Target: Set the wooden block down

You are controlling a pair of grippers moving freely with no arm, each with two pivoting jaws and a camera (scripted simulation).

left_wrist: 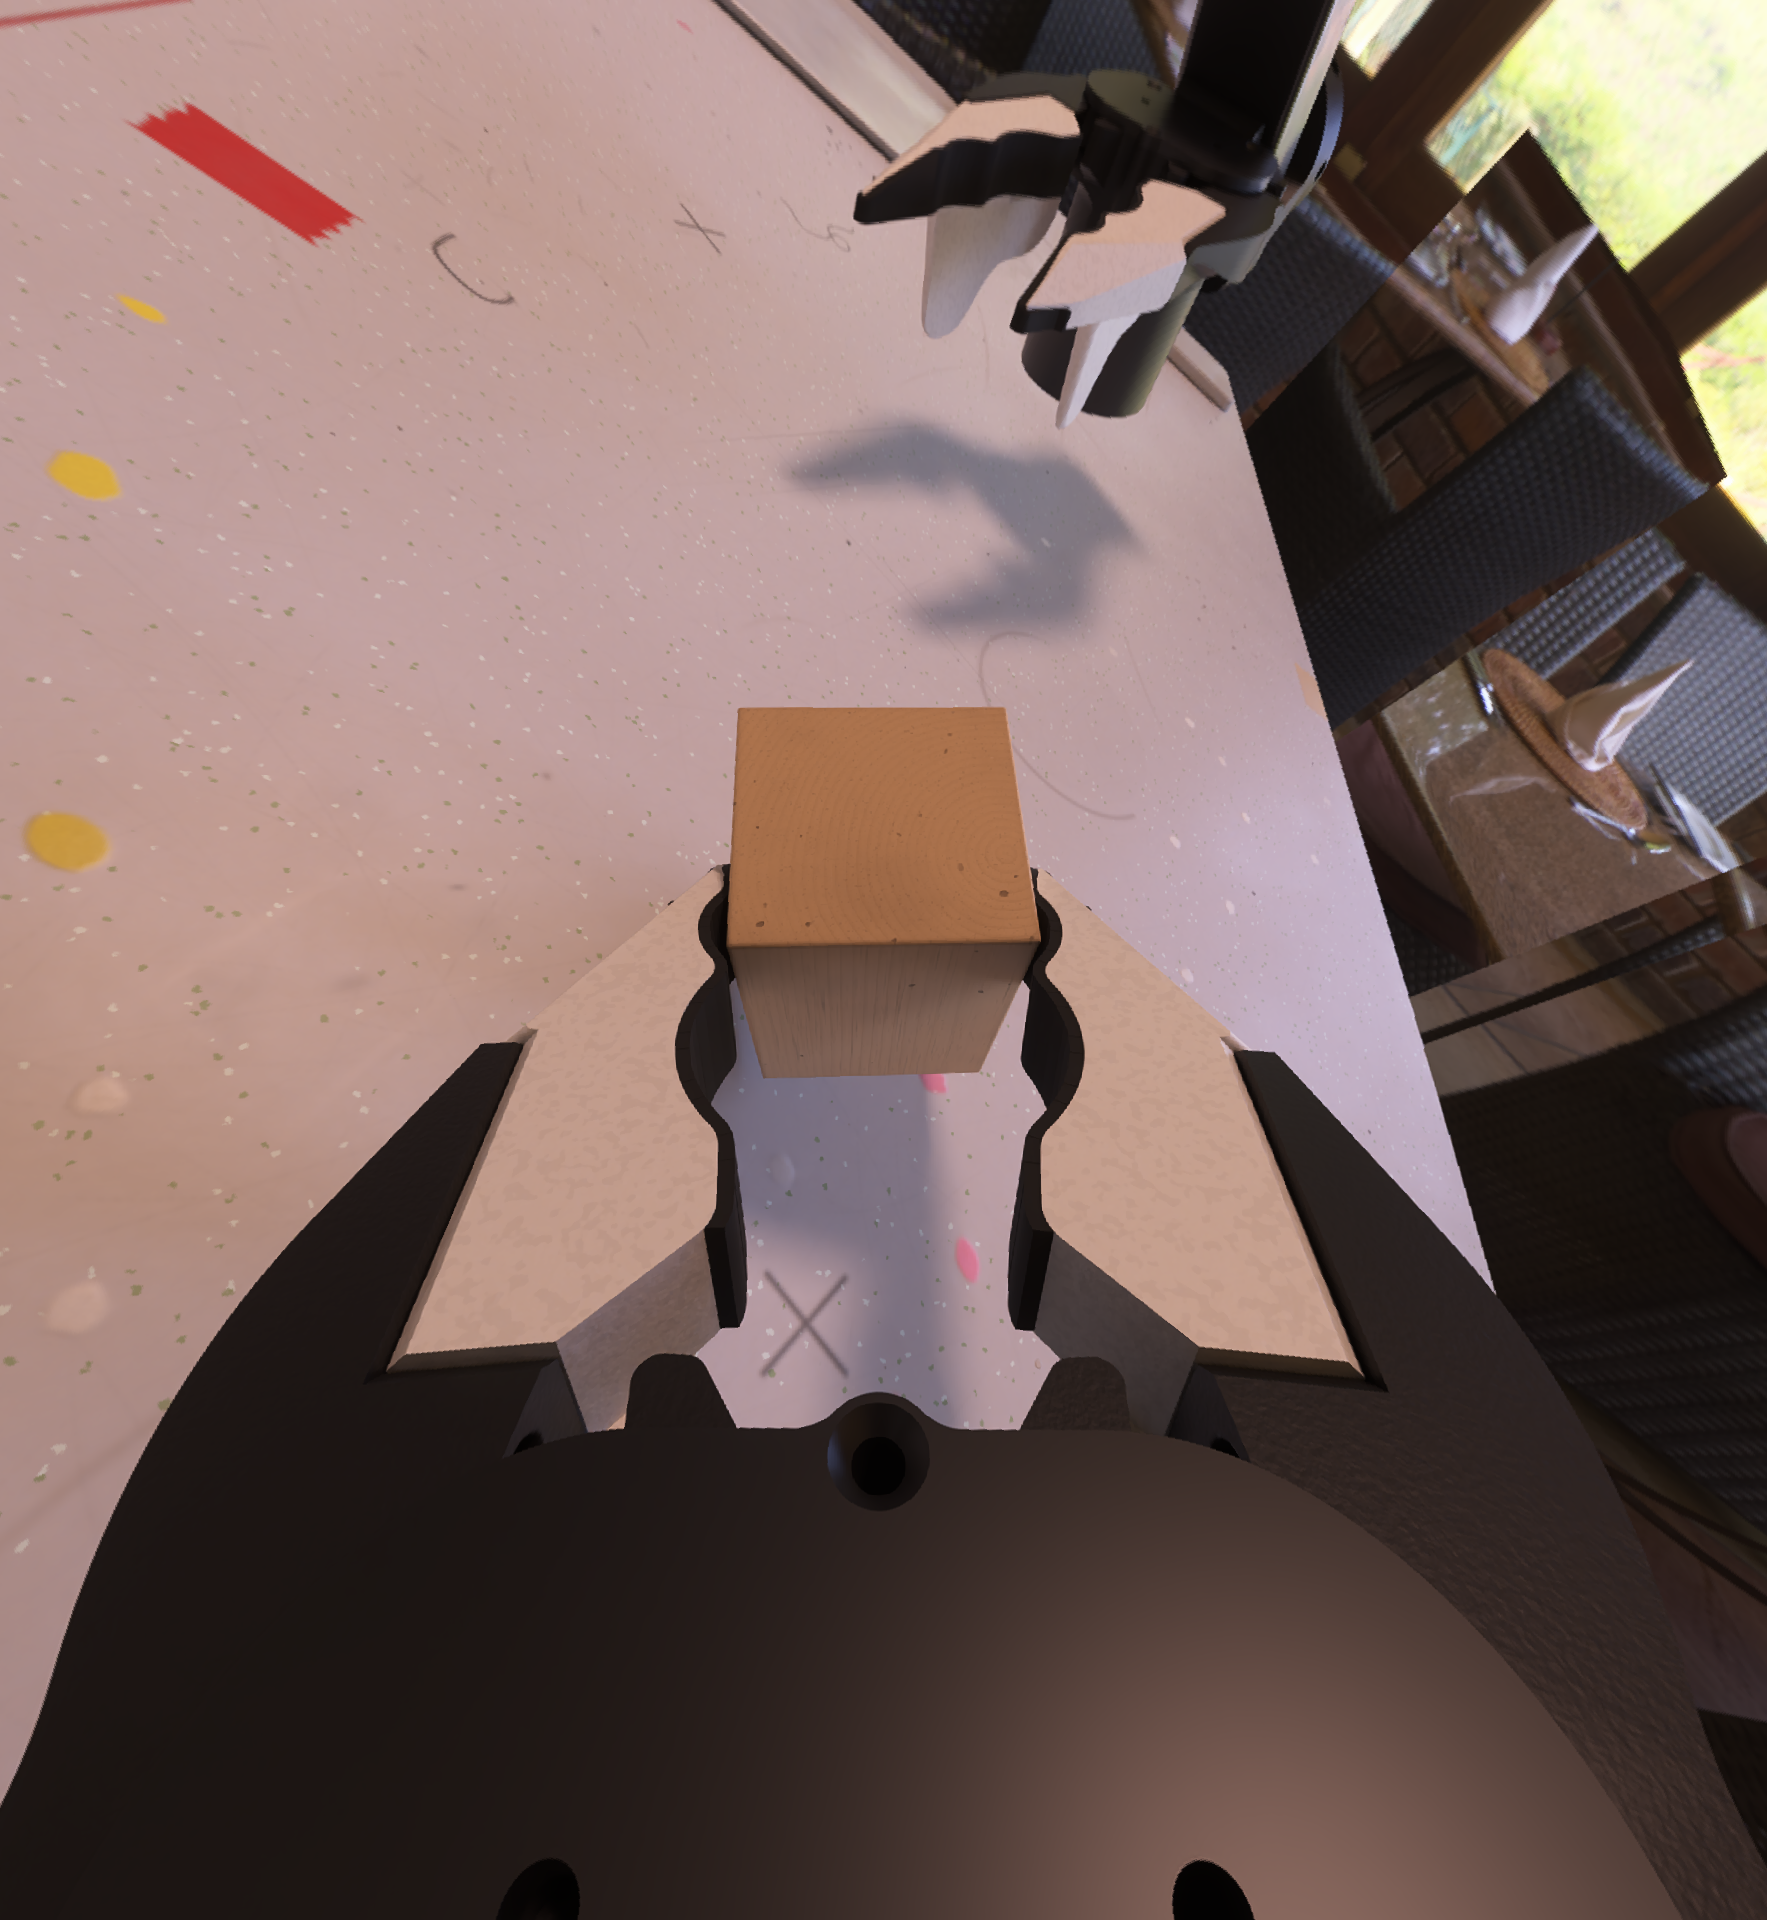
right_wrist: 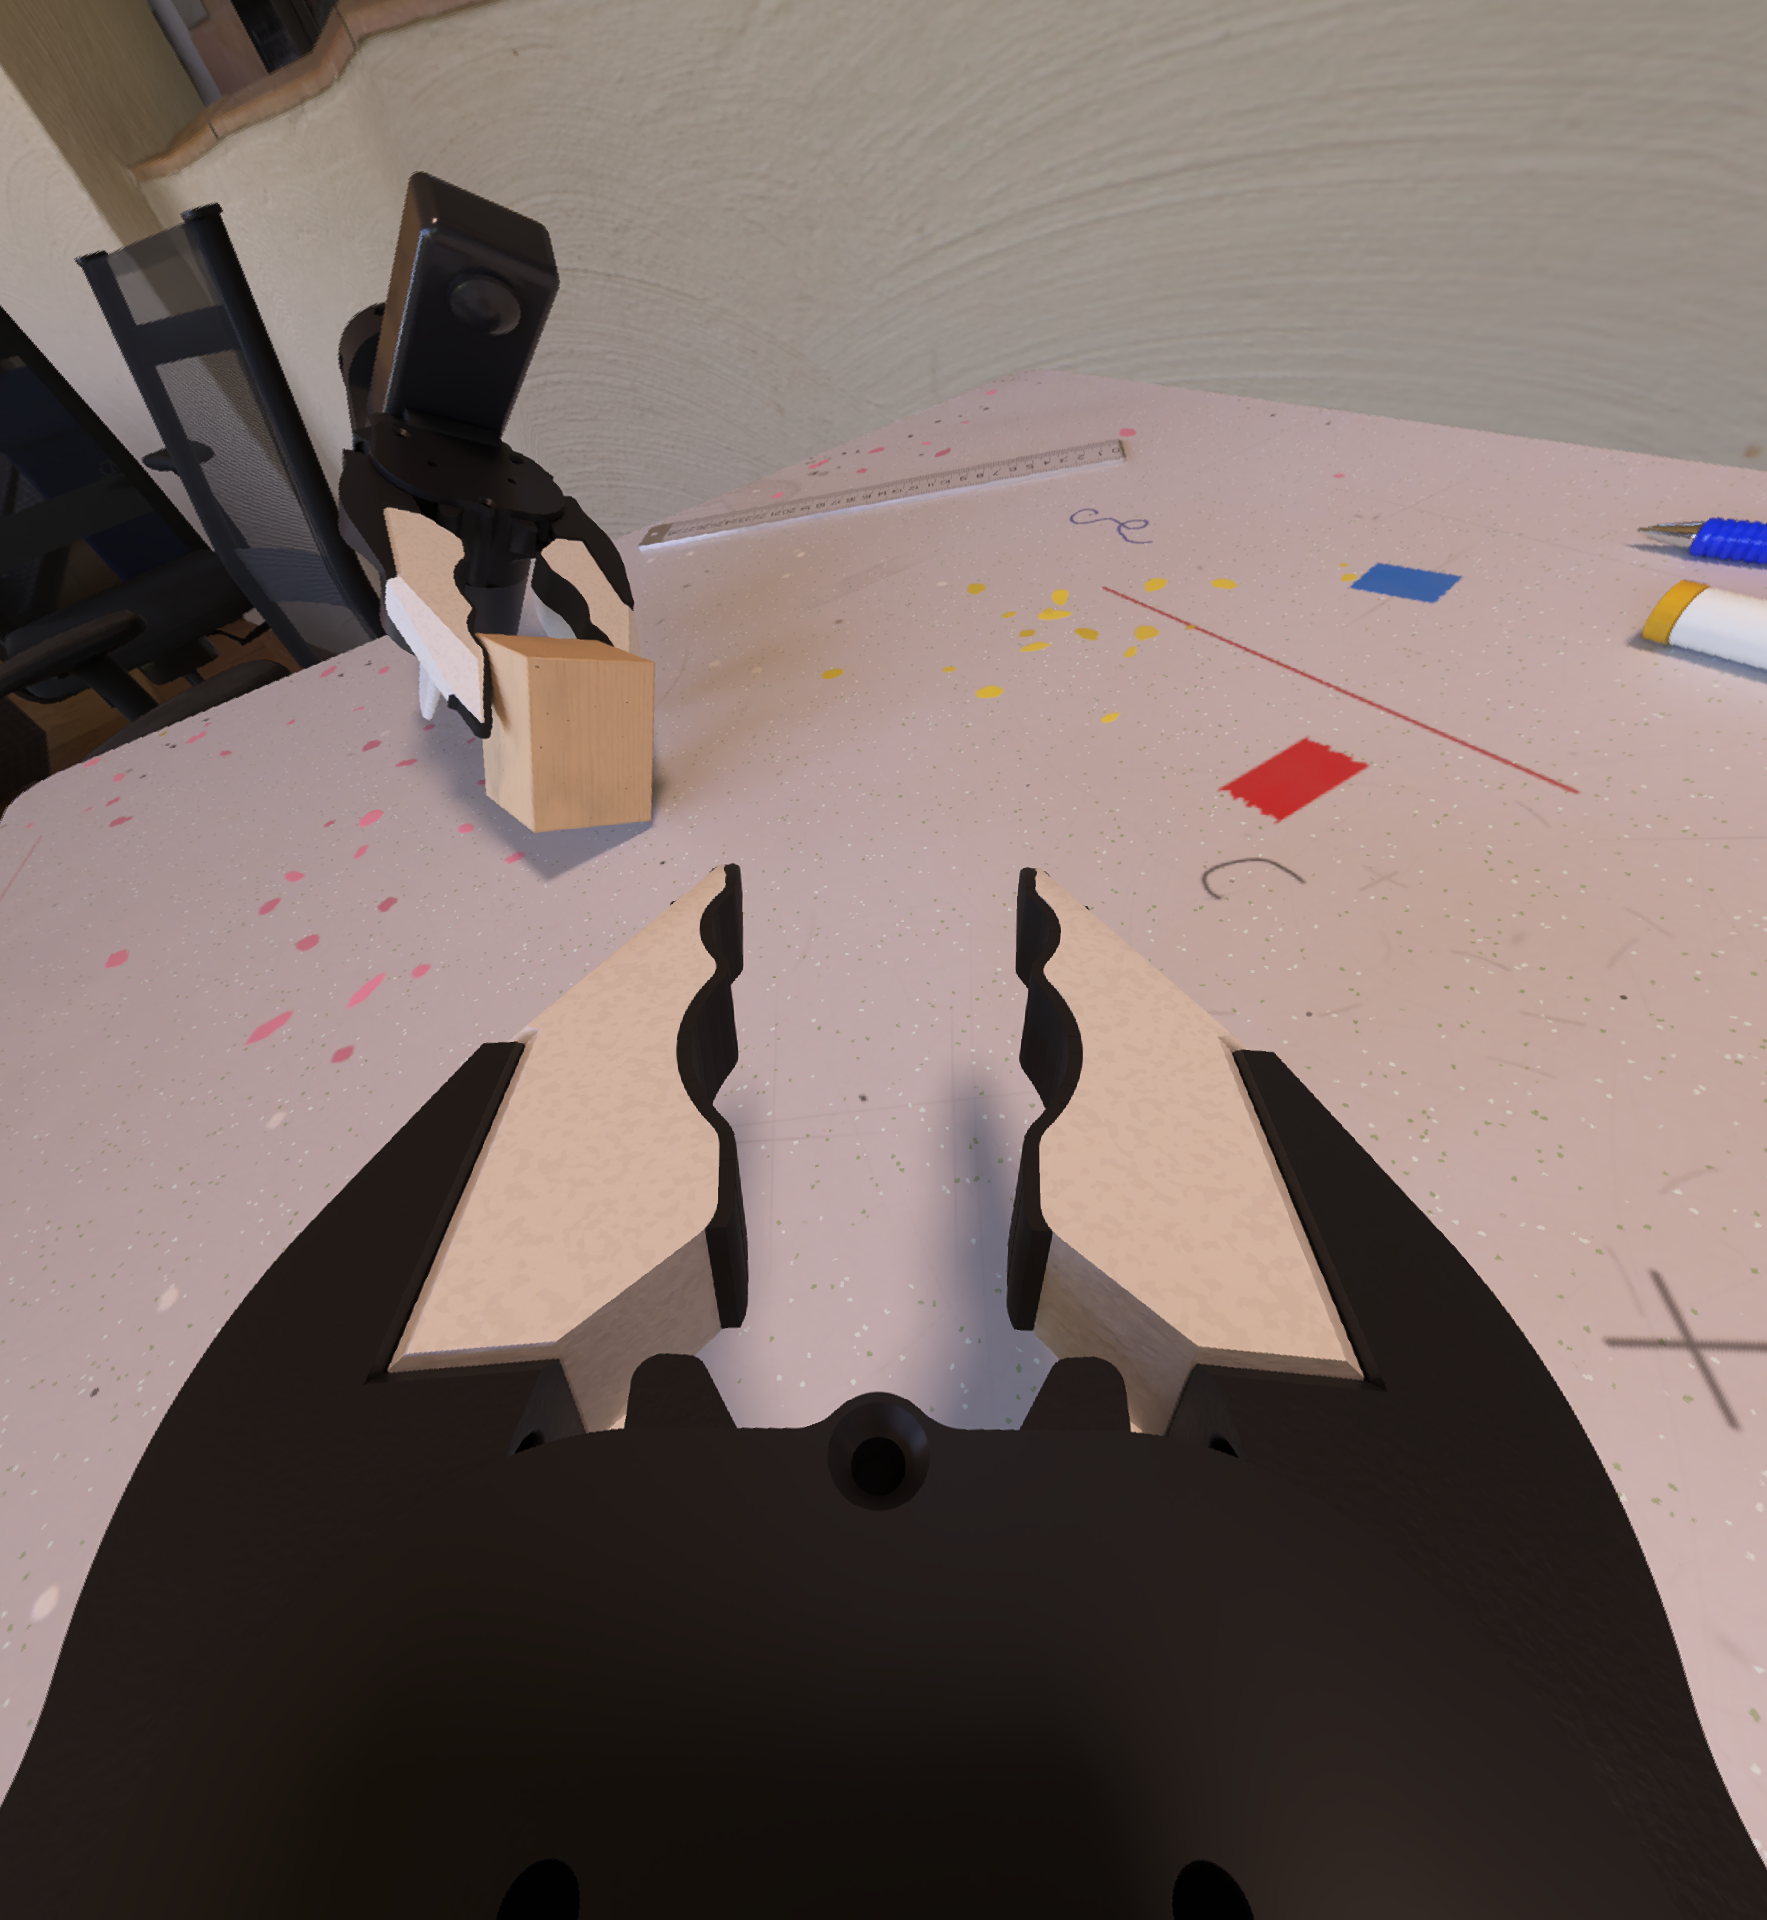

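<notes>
A light wooden block [left_wrist: 874,831], a cube, sits between the fingertips of my left gripper [left_wrist: 879,894], which is shut on it. In the right wrist view the block [right_wrist: 572,732] hangs from the left gripper [right_wrist: 536,665] a little above the pinkish speckled table [right_wrist: 1066,935], with its shadow just beneath. My right gripper [right_wrist: 879,878] is open and empty, over the table and apart from the block. It also shows at the top of the left wrist view [left_wrist: 1024,301], with its shadow on the table [left_wrist: 443,675].
A ruler [right_wrist: 889,488], a blue pen [right_wrist: 1762,542] and a white tube with a yellow cap [right_wrist: 1752,634] lie at the far side. Flat red [right_wrist: 1292,777] and blue [right_wrist: 1406,582] patches mark the table. Dark chairs [left_wrist: 1481,540] stand past the table edge.
</notes>
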